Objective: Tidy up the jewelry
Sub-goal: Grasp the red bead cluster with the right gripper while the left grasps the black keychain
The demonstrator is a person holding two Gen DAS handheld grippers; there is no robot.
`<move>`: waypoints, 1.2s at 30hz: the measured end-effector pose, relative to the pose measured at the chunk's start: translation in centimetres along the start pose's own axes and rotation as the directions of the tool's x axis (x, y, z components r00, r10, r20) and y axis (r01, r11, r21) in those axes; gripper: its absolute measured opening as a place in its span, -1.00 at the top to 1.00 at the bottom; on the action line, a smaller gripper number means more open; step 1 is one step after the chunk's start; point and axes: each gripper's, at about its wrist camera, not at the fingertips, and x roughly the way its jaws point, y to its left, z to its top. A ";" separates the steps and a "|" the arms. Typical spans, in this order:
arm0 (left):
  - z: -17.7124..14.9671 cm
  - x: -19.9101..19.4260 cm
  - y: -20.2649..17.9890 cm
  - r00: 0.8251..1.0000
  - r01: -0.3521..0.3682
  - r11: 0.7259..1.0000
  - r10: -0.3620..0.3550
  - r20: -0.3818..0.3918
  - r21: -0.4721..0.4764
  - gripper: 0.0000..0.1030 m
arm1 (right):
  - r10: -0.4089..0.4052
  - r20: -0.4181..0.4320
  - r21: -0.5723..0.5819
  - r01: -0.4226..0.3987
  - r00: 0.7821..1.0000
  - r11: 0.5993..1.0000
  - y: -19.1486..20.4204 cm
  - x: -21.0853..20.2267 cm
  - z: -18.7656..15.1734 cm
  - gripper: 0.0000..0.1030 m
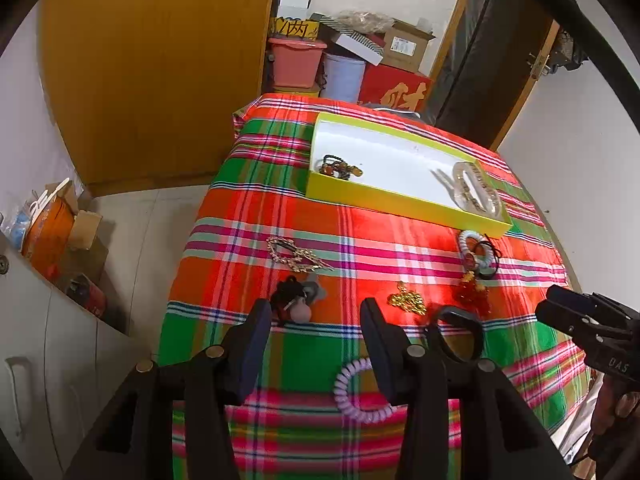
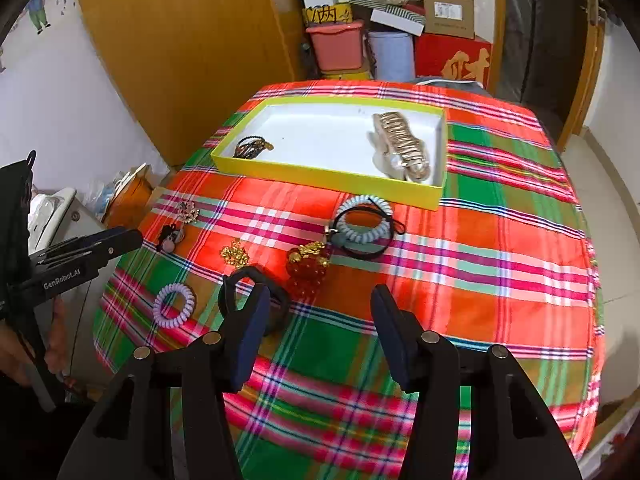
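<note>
Both grippers hover empty above a plaid tablecloth (image 2: 500, 240), the left gripper (image 1: 316, 312) and right gripper (image 2: 320, 300) each spread wide. Loose jewelry lies near them: a lilac coil band (image 2: 174, 306), gold chain (image 2: 235, 254) and red bead charm (image 2: 308, 266), packed close enough that one grab could likely snag a neighbour. The far yellow tray (image 2: 320, 176) holds a dark bracelet (image 2: 252, 147) at left and a large hair claw (image 2: 402, 146) at right
</note>
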 end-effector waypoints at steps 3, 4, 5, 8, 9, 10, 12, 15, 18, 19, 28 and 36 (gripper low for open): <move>0.3 0.7 0.4 1.000 -0.005 1.000 0.005 -0.005 -0.007 0.10 | 0.012 -0.024 0.008 -0.012 1.000 1.000 0.1 1.3 0.4 -0.04; 0.4 1.0 0.6 1.000 -0.004 1.000 0.004 -0.008 -0.010 0.10 | 0.014 -0.029 0.010 -0.014 0.999 1.000 0.1 1.6 0.5 -0.04; 0.5 1.2 0.8 1.000 -0.005 1.000 0.005 -0.010 -0.011 0.10 | 0.015 -0.036 0.011 -0.015 0.999 1.000 0.1 2.0 0.6 -0.04; 0.7 2.0 1.2 1.000 -0.011 1.000 0.010 -0.018 -0.013 0.10 | 0.019 -0.050 0.010 -0.019 0.999 1.000 0.2 3.0 0.9 -0.04; 0.8 2.2 1.3 1.000 -0.011 1.000 0.011 -0.021 -0.014 0.10 | 0.019 -0.053 0.010 -0.019 0.998 1.000 0.3 3.2 1.0 -0.04; 0.8 2.6 1.5 1.000 -0.011 1.000 0.010 -0.025 -0.016 0.10 | 0.020 -0.060 0.007 -0.019 0.998 1.000 0.3 3.6 1.1 -0.04; 0.9 3.0 1.8 0.999 -0.013 1.000 0.012 -0.031 -0.020 0.10 | 0.023 -0.073 0.006 -0.022 0.997 1.000 0.4 4.5 1.3 -0.04; 1.0 4.0 2.2 0.999 -0.016 1.000 0.015 -0.045 -0.027 0.10 | 0.026 -0.090 0.009 -0.026 0.996 1.000 0.4 5.7 1.5 -0.04; 1.0 4.9 2.5 0.998 -0.018 0.999 0.016 -0.058 -0.029 0.11 | 0.027 -0.112 0.016 -0.025 0.993 1.000 0.3 6.8 1.4 -0.04; 1.0 5.2 2.5 0.998 -0.014 0.999 0.012 -0.063 -0.030 0.11 | 0.027 -0.119 0.018 -0.025 0.993 1.000 0.2 7.2 1.4 -0.04; 0.9 6.4 2.4 0.998 -0.012 1.000 0.010 -0.066 -0.024 0.21 | 0.016 -0.122 0.020 -0.013 0.992 1.000 -0.5 7.8 1.2 0.44; 0.7 5.9 2.4 0.998 0.021 0.999 -0.024 -0.054 -0.041 0.63 | 0.013 -0.113 0.019 -0.011 0.994 1.000 -0.7 7.2 0.8 0.81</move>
